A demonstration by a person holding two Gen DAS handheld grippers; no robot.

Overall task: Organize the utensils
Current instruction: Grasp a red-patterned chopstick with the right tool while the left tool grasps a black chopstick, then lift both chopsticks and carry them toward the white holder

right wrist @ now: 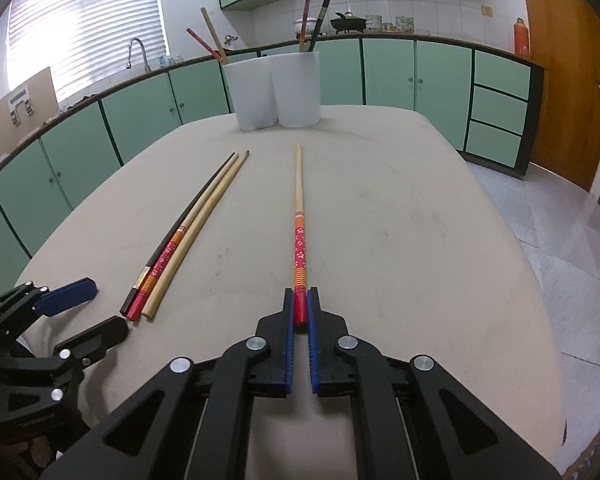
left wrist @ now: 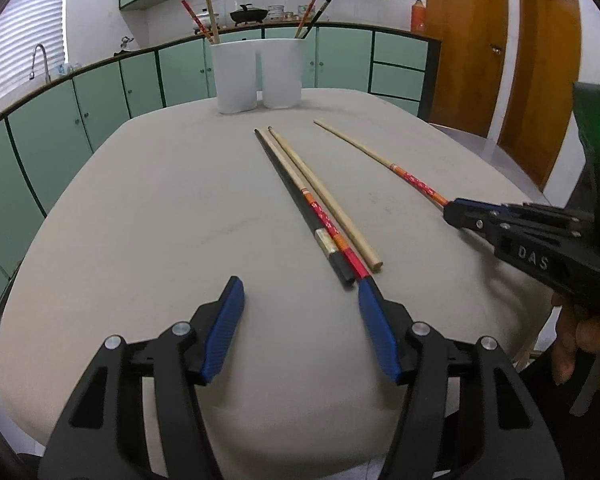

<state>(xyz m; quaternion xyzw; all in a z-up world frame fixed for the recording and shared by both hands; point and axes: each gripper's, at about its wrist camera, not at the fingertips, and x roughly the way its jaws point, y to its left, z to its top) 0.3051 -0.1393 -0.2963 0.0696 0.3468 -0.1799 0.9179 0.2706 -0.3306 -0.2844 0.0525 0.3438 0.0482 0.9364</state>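
Observation:
My right gripper is shut on the red end of a red-and-wood chopstick that lies along the table; it also shows in the left wrist view, with the right gripper at its end. Three chopsticks lie side by side to its left: a black one, a red patterned one and a plain wooden one. My left gripper is open just before their near ends. Two white cups stand at the far edge with chopsticks in them.
The beige table has rounded edges. Green cabinets run behind it, with a sink tap at the far left. Wooden doors stand at the right. The tiled floor lies right of the table.

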